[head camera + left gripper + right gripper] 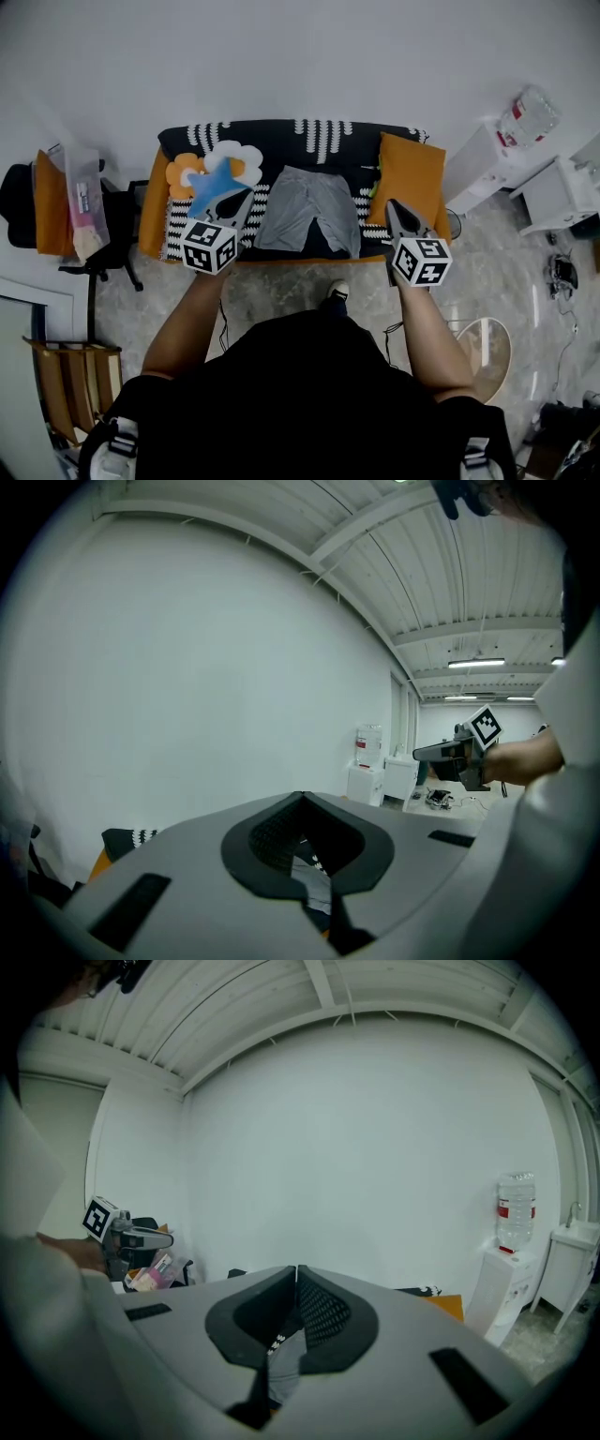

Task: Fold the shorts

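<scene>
The grey shorts (309, 214) lie spread flat on the seat of a sofa (281, 136) with a black-and-white patterned cover. My left gripper (235, 195) hovers over the sofa's front left, left of the shorts, shut with nothing in it. My right gripper (391, 203) hovers at the front right, beside the shorts' right edge, also shut and empty. In the left gripper view the jaws (302, 797) meet, with a strip of the shorts (313, 885) below them. The right gripper view shows its jaws (296, 1270) closed too, above a bit of grey cloth (285, 1367).
An orange cushion (409, 176) leans at the sofa's right end, and a flower-shaped cushion (214, 167) lies at its left. A chair with bags (75, 202) stands left of the sofa. A white cabinet with a water bottle (525, 117) stands right. A round glass table (487, 345) is near my right arm.
</scene>
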A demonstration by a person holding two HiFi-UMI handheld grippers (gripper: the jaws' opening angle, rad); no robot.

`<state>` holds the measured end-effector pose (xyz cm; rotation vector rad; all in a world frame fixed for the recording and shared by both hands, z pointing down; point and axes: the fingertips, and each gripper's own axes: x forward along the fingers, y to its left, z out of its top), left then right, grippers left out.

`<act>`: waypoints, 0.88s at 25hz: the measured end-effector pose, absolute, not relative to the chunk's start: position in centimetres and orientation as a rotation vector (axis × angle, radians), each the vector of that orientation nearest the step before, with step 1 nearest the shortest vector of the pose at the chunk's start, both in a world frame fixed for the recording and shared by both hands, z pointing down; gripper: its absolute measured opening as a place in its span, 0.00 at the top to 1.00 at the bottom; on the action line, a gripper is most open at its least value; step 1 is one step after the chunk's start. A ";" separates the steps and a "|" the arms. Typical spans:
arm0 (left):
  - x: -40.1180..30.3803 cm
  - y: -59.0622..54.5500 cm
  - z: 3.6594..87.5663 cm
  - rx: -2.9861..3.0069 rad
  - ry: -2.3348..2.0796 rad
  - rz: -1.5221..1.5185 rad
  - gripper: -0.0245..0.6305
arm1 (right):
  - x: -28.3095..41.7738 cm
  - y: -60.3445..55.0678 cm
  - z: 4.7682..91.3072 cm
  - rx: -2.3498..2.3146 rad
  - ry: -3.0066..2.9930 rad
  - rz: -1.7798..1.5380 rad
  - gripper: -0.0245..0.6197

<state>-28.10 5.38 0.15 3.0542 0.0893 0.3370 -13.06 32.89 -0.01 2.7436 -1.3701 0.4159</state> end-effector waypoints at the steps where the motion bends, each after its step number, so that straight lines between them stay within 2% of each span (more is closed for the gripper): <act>1: -27.7 5.1 0.2 3.056 0.080 0.342 0.94 | -12.4 32.6 0.0 2.743 -1.375 0.413 0.94; 10: -22.9 3.0 1.4 3.054 -0.033 0.416 0.94 | -4.6 29.1 1.8 2.701 -1.472 0.442 0.94; 22: -12.2 1.0 4.0 2.988 -0.214 0.533 0.94 | 10.6 24.8 3.4 2.618 -1.585 0.508 0.94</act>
